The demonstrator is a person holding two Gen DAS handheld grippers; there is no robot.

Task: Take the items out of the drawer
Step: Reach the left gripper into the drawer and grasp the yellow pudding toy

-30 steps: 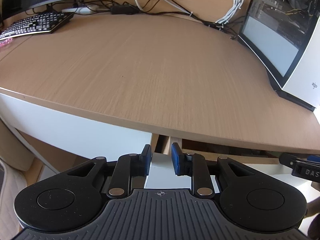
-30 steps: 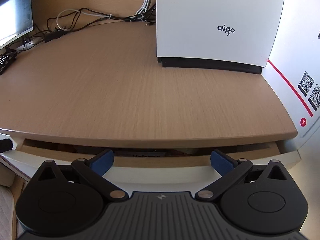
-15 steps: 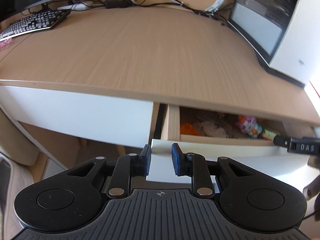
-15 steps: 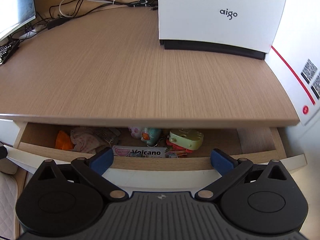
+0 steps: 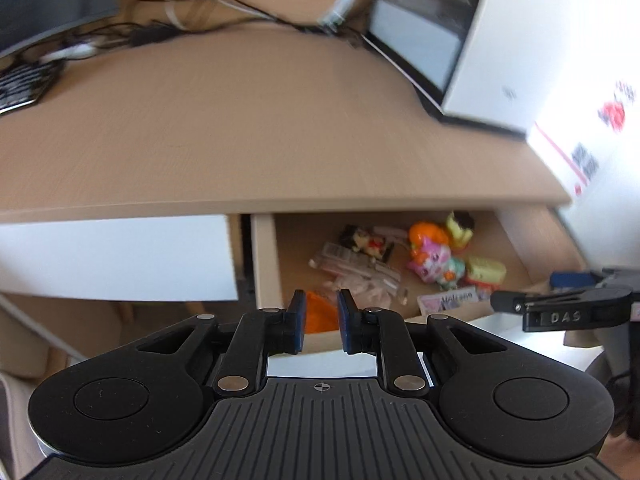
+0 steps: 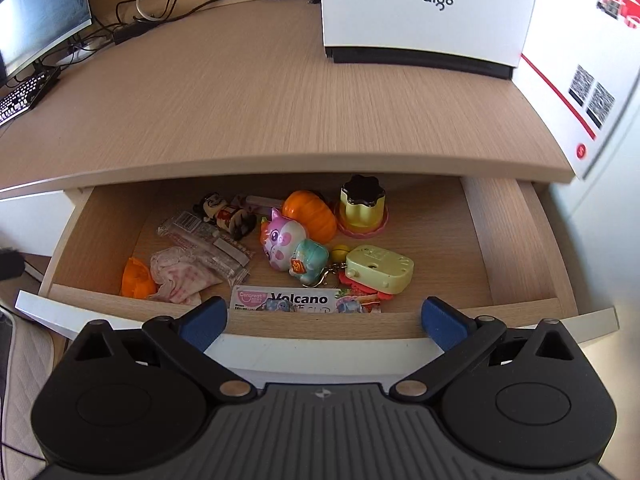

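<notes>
Right wrist: drawer (image 6: pixel 516 240) under desk (image 6: pixel 260 112) front edge, toys inside, Volcano pack (image 6: pixel 296 300) at front wall. R gripper (image 6: pixel 323 322) jaws wide, empty; L gripper (image 5: pixel 321 322) just closing, nearly shut, holds nothing.

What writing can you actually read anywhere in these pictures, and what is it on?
"aigo": white case on the desk.
"Volcano": packet at the drawer's front; its smaller print is unreadable.
"DAS": right gripper, seen from the left camera.
QR codes: white panel; no readable words.
Keyboard keys: too small.
</notes>
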